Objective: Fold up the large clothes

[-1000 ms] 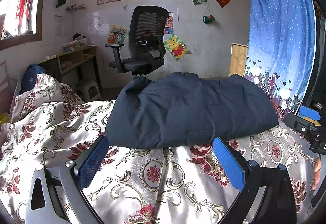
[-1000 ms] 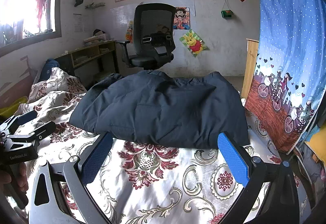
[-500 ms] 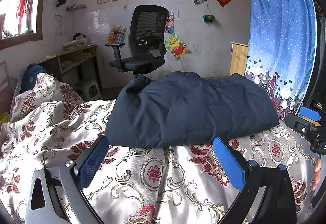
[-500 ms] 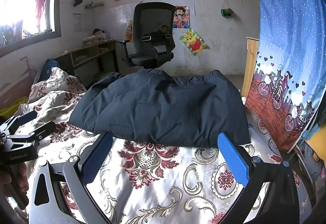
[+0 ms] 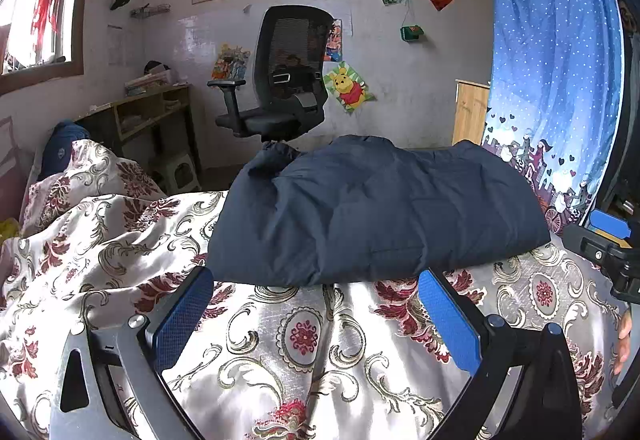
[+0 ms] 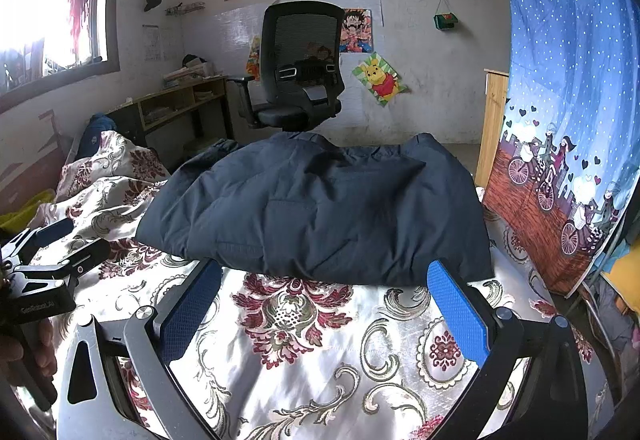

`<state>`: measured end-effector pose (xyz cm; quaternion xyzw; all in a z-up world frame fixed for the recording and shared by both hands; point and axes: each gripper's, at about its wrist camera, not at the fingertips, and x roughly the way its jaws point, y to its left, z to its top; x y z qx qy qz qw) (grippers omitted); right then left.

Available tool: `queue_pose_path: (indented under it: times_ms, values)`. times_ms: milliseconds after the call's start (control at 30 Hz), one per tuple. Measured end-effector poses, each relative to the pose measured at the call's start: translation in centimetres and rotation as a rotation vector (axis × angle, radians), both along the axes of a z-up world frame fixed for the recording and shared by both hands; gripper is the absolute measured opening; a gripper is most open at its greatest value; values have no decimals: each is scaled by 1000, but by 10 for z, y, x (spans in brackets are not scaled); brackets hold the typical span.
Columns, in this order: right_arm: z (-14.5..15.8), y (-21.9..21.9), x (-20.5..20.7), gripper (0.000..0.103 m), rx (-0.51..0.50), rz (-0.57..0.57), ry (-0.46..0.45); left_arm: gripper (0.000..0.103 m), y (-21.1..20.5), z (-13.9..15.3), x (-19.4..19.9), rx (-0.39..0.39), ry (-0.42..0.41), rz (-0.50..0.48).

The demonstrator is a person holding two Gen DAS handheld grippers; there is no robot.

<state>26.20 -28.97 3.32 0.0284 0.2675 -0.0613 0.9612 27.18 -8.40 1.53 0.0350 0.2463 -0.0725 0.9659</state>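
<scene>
A: Where's the garment rn?

B: Dark navy padded jacket (image 5: 376, 212) lies folded into a thick wide bundle on the shiny cream bedspread w/ red floral medallions (image 5: 304, 336), toward the far edge of the bed. Same bundle in the right wrist view (image 6: 320, 212), near hem facing the cam.

A: Grippers?

B: Left gripper (image 5: 316, 304): blue-padded fingers (image 5: 182, 316) spread wide, nothing btwn them, hovering over bare bedspread just short of the jacket's near edge. Right gripper (image 6: 326, 300): same, jaws wide apart, empty, its blue pads (image 6: 458, 312) just in front of the hem. Tips look apart from the cloth, tho I can't be sure.

A: Do they see each other?

B: Yes. Right gripper's black body sits at the right edge of the left view (image 5: 608, 248), left gripper at the left edge of the right view (image 6: 44, 272), a hand (image 6: 24, 356) around its handle.

A: Anything diff vs 1 s ago?

B: Basically no. Jacket has the same outline and creases, both grippers at the same opening and same spot. At most a tiny cam shift in the right view.

A: Bkgd?

B: Black mesh office chair (image 5: 284, 80) behind the bed, blue dotted curtain (image 5: 556, 60) on the right.
</scene>
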Motion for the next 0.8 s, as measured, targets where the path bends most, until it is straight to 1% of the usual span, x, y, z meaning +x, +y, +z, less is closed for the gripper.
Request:
queue_pose_path:
  times_ms: [267,400,633,800]
  values:
    - [-1,3,-1,102,0,-1,4,103,1,-1,2,1,14,-2]
    - [-2,4,-2,102,-1,-1,7,103,2,-1,3,-11,31,-11]
    - [-10,15,-13,102,0,1,17,103,2,-7,12,-2,97,2]
    - [-14,26,-23,102,2,0,24,103,1,-8,13,17,97,2]
